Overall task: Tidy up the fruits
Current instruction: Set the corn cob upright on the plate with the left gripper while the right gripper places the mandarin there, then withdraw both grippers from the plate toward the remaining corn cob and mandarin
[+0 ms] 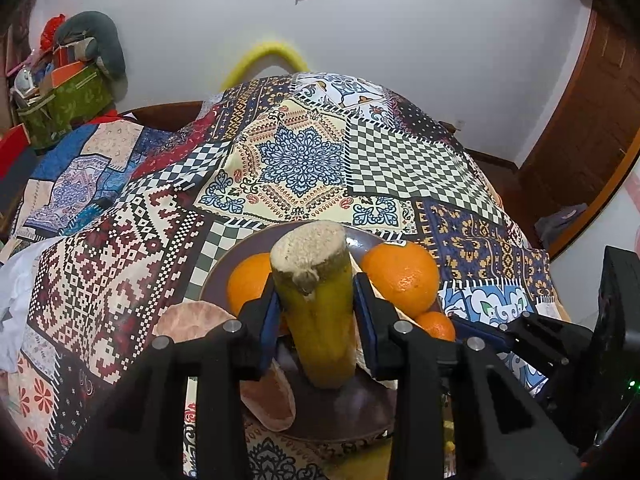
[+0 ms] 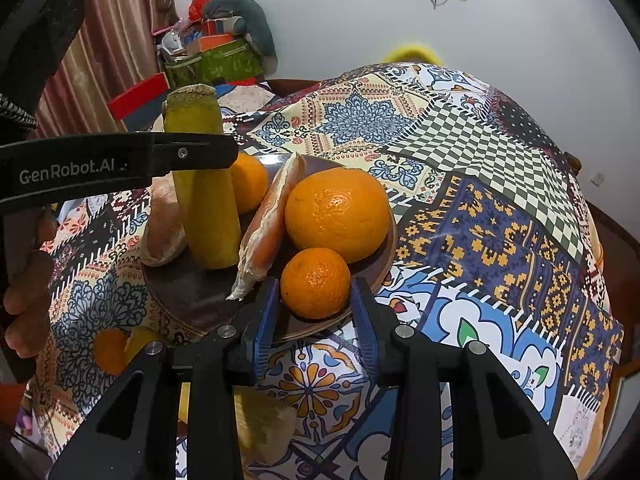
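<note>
Landmark: brown plate (image 2: 384,268) on patchwork tablecloth (image 2: 500,208).

L gripper (image 1: 314,308): blue pads clamped on both sides of yellow-green fruit stalk (image 1: 316,312), held upright, cut pale end up, lower end on or just above plate centre (contact can't be told). In R wrist view the same stalk (image 2: 204,192) stands at plate's left part, w/ the L gripper's black finger crossing in front of it.

R gripper (image 2: 316,316): jaws apart, one on each side of small orange (image 2: 315,282) at plate's near rim; pads sit close to the peel, but whether they touch can't be told.

On plate: large orange (image 2: 338,214) right of centre, just behind and touching small orange; a third orange (image 2: 250,182) at far side, behind stalk; pink pomelo-type wedge (image 2: 268,224) leaning betw. stalk and large orange; second pink wedge (image 2: 162,226) at left rim, partly overhanging it.

Off plate: orange piece (image 2: 109,350) and yellow piece (image 2: 140,340) on cloth near plate's front-left edge; pale yellow peeled chunk (image 2: 264,428) nearer the camera, under R gripper body.
</note>
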A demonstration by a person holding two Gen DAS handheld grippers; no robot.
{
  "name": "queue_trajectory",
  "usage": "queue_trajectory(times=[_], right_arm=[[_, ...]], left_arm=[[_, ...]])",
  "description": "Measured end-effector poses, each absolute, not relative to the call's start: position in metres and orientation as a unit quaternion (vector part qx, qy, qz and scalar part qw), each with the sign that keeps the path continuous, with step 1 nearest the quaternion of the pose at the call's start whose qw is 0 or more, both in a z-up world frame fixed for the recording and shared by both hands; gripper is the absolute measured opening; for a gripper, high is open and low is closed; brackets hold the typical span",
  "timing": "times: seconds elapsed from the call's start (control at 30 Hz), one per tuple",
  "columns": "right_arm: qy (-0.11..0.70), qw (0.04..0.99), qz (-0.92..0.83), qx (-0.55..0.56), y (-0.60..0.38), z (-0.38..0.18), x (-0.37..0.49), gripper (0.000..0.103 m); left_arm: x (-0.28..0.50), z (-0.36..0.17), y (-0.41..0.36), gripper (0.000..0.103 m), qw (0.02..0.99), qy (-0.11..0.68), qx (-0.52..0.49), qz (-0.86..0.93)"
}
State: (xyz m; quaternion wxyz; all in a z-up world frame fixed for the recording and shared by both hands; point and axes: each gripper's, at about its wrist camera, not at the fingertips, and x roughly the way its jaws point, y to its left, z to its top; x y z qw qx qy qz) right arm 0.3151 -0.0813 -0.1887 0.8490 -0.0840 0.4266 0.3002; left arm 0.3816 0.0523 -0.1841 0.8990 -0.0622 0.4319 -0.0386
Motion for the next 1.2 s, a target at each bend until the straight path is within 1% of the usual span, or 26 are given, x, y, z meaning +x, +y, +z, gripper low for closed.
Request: queue_trajectory(times=[0.07,0.13,0.5,0.8,1.0,1.2], right_arm=[[0.431,0.847,0.3,-0.08,-0.081,-0.19,0.316,0.042],[0.43,0.849,0.298,-0.076,-0.082,-0.19,0.315,0.044],[0.414,0.859,0.291,-0.075,-0.092,-0.174,0.305,0.044],[0.406,0.866,0.28,-0.085,-0.106,-0.165,0.284,0.044],[0.416,0.864,0.273,-0.081,-0.119,-0.17,0.27,0.044],[0.435,0.859,0.259,-0.075,-0.132,-0.185,0.268,0.044]], left_arm=[[0.382,-0.186,0.053,0.038,0.896,0.438,-0.059,-0.039],[0.381,-0.186,0.054,0.048,0.894,0.441,-0.062,-0.041],[0.35,-0.173,0.051,0.048,0.903,0.423,-0.05,-0.048],[0.303,-0.165,0.057,0.048,0.903,0.425,-0.034,-0.053],[0.278,-0.188,0.058,0.048,0.887,0.458,-0.012,-0.054],[0.274,-0.208,0.06,0.048,0.874,0.483,0.001,-0.046]])
